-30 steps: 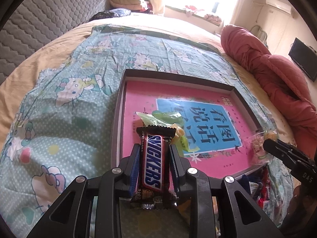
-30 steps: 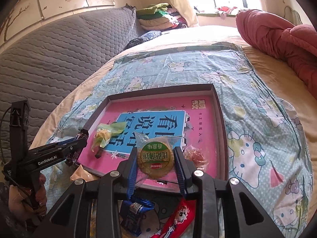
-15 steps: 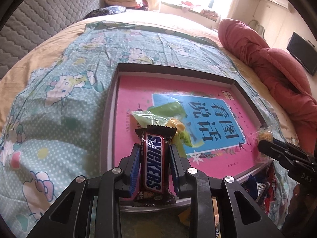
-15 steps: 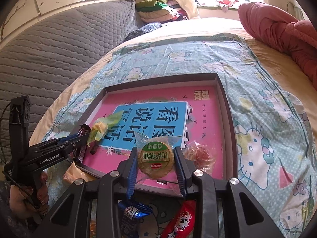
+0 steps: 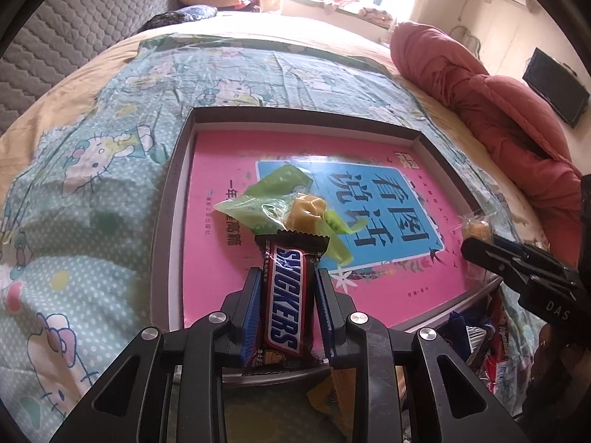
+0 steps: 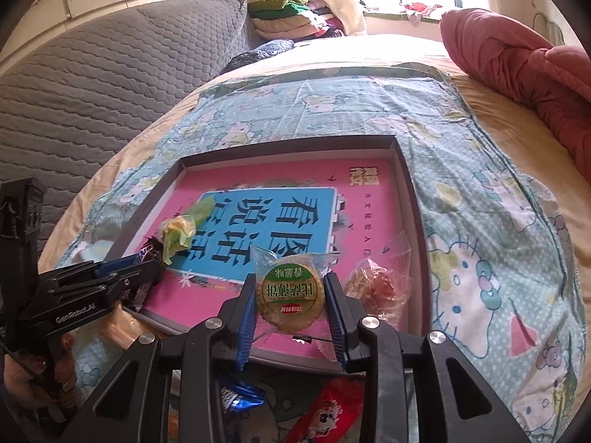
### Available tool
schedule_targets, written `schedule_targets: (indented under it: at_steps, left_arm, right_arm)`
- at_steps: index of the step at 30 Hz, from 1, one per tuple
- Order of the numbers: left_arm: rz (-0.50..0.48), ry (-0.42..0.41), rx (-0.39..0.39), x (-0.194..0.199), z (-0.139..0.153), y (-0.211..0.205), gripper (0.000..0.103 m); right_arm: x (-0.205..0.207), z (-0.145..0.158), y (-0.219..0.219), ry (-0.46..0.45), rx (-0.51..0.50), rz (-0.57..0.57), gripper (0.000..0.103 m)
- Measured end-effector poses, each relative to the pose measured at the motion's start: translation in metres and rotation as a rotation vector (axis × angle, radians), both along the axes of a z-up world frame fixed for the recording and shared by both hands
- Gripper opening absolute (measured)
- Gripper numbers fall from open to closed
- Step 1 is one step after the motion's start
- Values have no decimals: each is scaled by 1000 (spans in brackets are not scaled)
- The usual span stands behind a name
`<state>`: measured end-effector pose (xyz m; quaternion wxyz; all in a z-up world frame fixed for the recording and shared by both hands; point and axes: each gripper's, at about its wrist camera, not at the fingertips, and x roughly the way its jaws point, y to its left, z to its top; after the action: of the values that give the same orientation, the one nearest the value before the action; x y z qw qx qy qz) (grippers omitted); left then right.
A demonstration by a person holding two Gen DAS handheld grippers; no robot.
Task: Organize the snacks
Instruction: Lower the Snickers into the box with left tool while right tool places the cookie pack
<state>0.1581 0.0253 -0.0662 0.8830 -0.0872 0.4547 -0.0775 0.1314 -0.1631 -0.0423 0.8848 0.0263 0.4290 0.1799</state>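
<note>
A shallow grey-rimmed box (image 5: 173,199) (image 6: 413,199) with a pink and blue printed floor lies on the bed. My left gripper (image 5: 285,280) is shut on a Snickers bar (image 5: 285,299), held over the box's near left corner. Just beyond the bar lies a green-wrapped candy (image 5: 284,203) (image 6: 184,229). My right gripper (image 6: 291,288) is shut on a round cracker in a clear wrapper with a green label (image 6: 290,291), held over the box's near edge. A clear bag with a reddish snack (image 6: 376,284) lies in the box to its right.
Loose snack packets lie on the sheet in front of the box: a blue one (image 6: 240,398), a red one (image 6: 325,413) and an orange one (image 5: 332,398). A red quilt (image 5: 498,110) is bunched at the right. A grey quilted headboard (image 6: 92,85) stands at the left.
Both grippers have edged forward over the box's near edge with their snacks still held. The box now looks nearer in both views.
</note>
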Motion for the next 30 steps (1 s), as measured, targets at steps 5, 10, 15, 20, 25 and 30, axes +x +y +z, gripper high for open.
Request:
schedule_targets:
  at_steps: [5, 10, 15, 20, 25, 30]
  left_arm:
    - [-1, 2, -7, 0, 0, 1, 29]
    - [0, 3, -10, 0, 0, 2, 29]
    - [2, 5, -12, 0, 0, 2, 29]
    - [6, 6, -17, 0, 1, 3, 29]
    - [12, 5, -27, -1, 3, 6, 29]
    - [19, 0, -29, -1, 8, 8, 30]
  right_arm:
    - [3, -1, 3, 3, 12, 23, 35]
    - [5, -4, 9, 20, 19, 49, 35]
    - [6, -10, 13, 44, -5, 54, 35]
    - [6, -10, 11, 45, -13, 45, 35]
    - [4, -9, 9, 37, -19, 35, 36]
    - [3, -5, 6, 24, -14, 24, 36]
